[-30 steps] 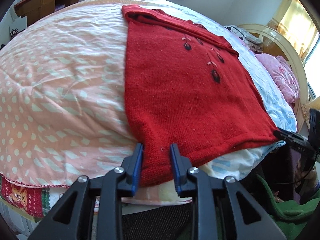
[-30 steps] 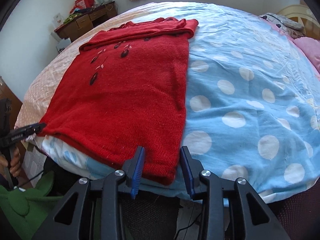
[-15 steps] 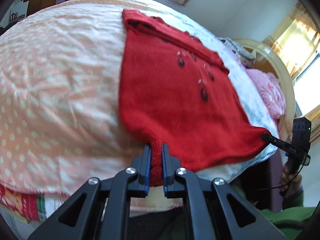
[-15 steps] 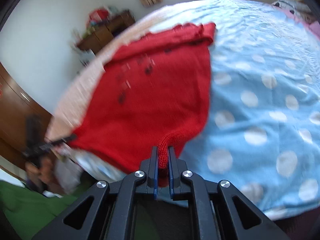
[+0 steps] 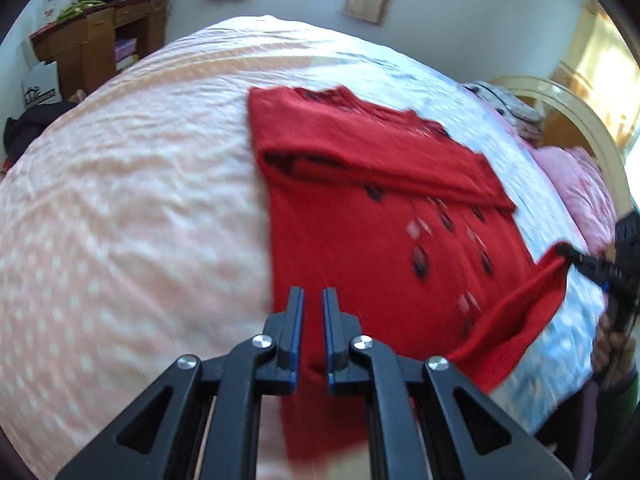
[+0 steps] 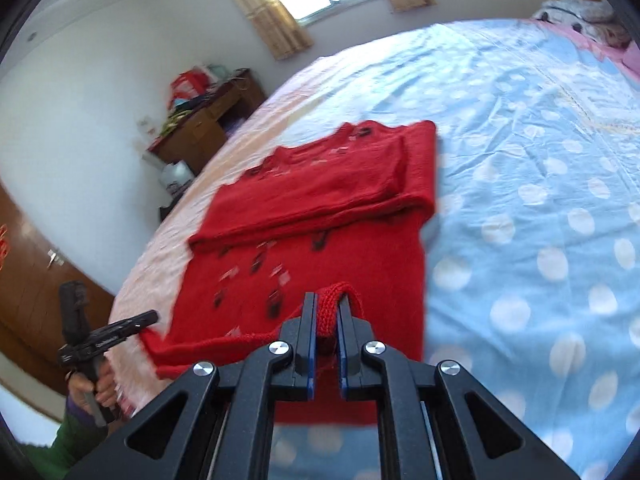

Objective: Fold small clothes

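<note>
A red knitted sweater [image 5: 368, 216] with small dark and pale marks lies on the bed, its sleeves folded across the far end. My left gripper [image 5: 312, 300] is shut on the near left corner of its hem, which is raised off the quilt. My right gripper [image 6: 326, 308] is shut on the near right hem corner of the sweater [image 6: 332, 216], and a ridge of knit bulges up between its blue pads. The hem hangs in a curved band between the two grippers, carried over the sweater's lower body. The right gripper [image 5: 572, 256] shows at the left wrist view's right edge.
The bed has a pink dotted quilt [image 5: 120, 220] on one side and a blue dotted quilt [image 6: 540, 200] on the other. A brown desk [image 5: 100, 36] with clutter stands by the far wall. A cream headboard [image 5: 560, 96] and pink pillows [image 5: 580, 184] lie at the right.
Both grippers went from standing open around the hem to shut on it. They then lifted the hem and carried it forward over the sweater toward the folded sleeves.
</note>
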